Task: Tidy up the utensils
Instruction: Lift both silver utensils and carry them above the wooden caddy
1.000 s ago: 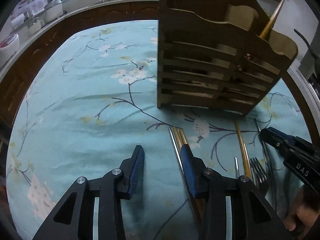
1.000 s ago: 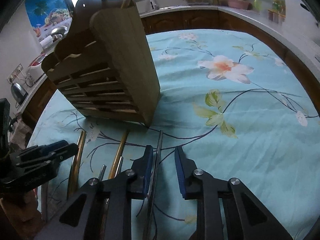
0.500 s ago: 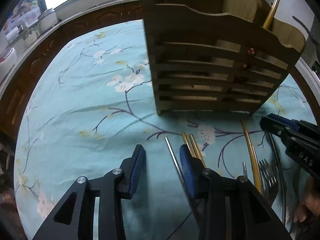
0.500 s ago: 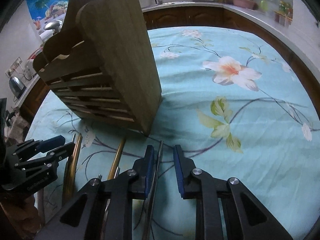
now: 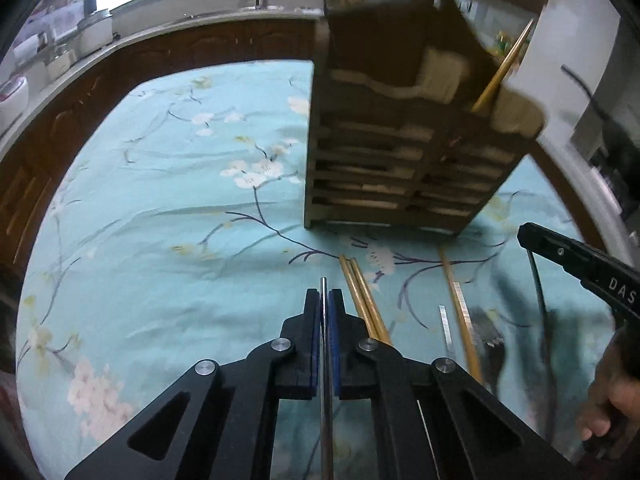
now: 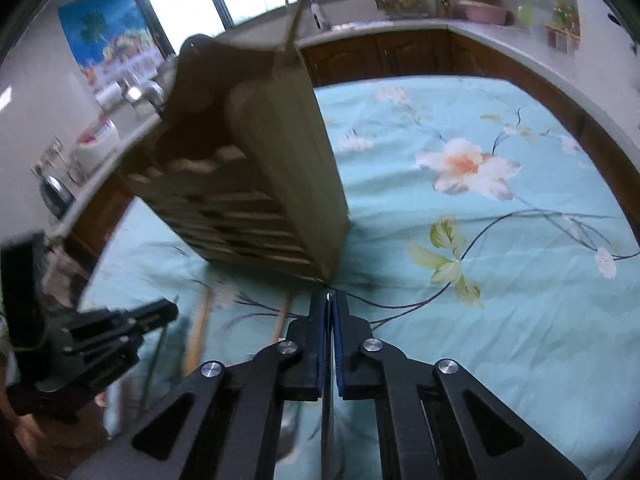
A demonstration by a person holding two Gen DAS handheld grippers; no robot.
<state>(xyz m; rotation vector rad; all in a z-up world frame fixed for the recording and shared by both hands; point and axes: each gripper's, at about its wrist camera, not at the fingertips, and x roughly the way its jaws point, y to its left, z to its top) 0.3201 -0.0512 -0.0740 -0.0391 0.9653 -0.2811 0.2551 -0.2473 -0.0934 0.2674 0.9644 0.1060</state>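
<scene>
Left gripper (image 5: 325,300) is clenched on a silver chopstick (image 5: 323,286); right gripper (image 6: 328,304) on another thin silver utensil (image 6: 327,400), both just near of the wooden utensil holder (image 5: 400,168). Thin rods gripped near the tip: pivoting or slipping is risked, slots missed.

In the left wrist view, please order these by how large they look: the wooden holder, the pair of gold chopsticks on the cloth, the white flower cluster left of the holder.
1. Wooden holder
2. Gold chopsticks
3. Flower cluster; nearly like the chopsticks, unsure.
</scene>
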